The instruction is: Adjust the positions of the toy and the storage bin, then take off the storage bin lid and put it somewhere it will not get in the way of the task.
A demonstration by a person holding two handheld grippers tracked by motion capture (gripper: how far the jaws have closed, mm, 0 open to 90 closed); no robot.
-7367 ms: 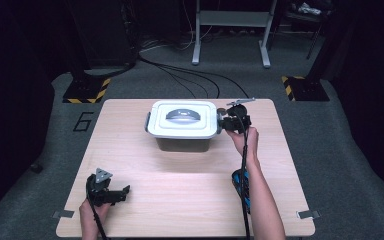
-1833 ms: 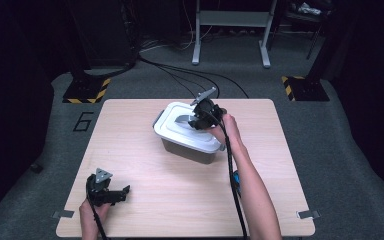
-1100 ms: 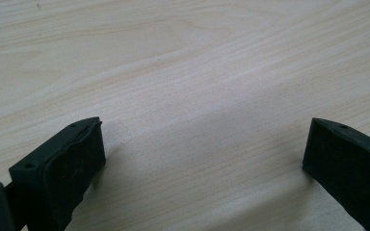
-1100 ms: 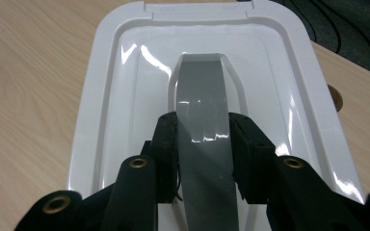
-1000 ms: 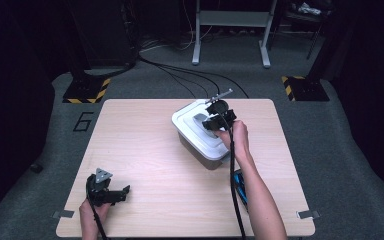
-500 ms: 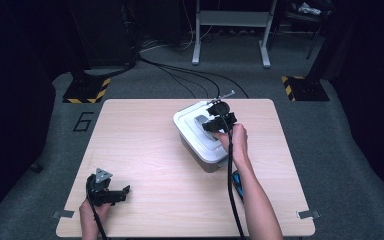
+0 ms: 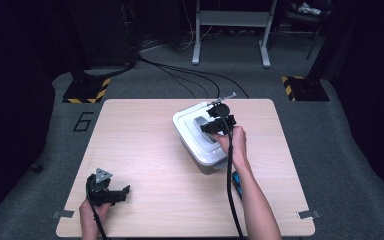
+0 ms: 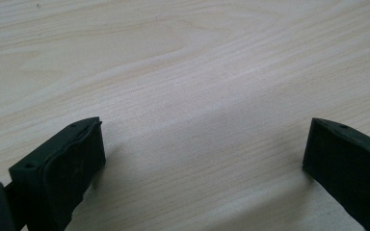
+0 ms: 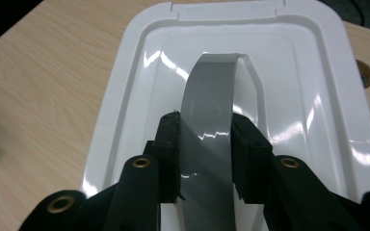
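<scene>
Bright overhead light on table [image 7: 145, 150], dark surroundings, glare on white lid [image 9: 313, 110], soft blur throughout

A pale wooden table [image 7: 145, 150] stands on grey carpet [image 7: 340, 130] marked with a black 6 [image 7: 83, 121]. Beyond it, black cables [image 7: 180, 72] run across the floor between 2 yellow-and-black striped bases [image 7: 86, 91], and a grey metal stand [image 7: 232, 30] sits farther back.

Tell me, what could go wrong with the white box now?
The right tool pinches just the grey tape handle on the white lid, so the tape might slip or peel off. The box sits turned on the table, and the left tool rests far away, so the box could slide.
</scene>
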